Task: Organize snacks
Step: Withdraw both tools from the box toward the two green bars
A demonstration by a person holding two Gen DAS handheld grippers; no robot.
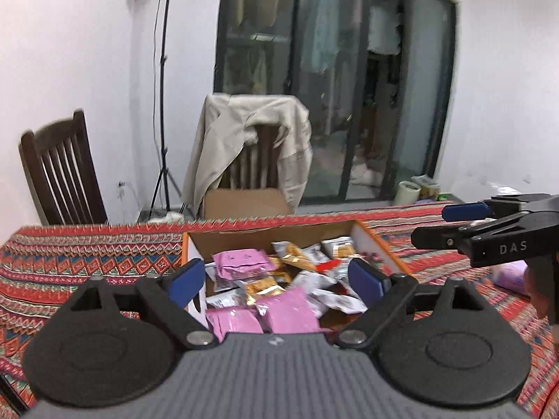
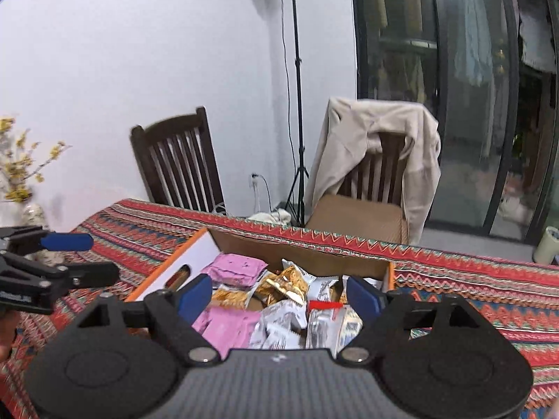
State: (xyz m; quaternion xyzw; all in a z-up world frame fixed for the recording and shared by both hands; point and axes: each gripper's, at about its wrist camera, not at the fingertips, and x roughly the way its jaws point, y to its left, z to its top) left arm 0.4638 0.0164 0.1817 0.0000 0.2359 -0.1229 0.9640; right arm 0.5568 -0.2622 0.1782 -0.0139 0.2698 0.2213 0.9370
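An open cardboard box (image 1: 195,248) with orange-edged white walls sits on the patterned tablecloth and shows in the right wrist view too (image 2: 195,251). It holds several snack packets: pink ones (image 1: 241,262) (image 2: 234,269), gold ones (image 1: 297,255) (image 2: 286,282) and silver-white ones (image 1: 335,300) (image 2: 279,324). My left gripper (image 1: 276,279) is open and empty, held above the box's near side. My right gripper (image 2: 279,296) is open and empty above the box. Each gripper shows from the side in the other's view, the right one (image 1: 450,223) and the left one (image 2: 94,258).
The table carries a red patterned cloth (image 1: 87,262). Two dark wooden chairs stand behind it, one (image 1: 63,171) bare, one draped with a beige jacket (image 1: 251,139) over a cardboard box (image 1: 244,202). A light stand (image 1: 162,104) and glass doors are behind. A pink packet (image 1: 510,274) lies at right. A flower vase (image 2: 31,209) stands at left.
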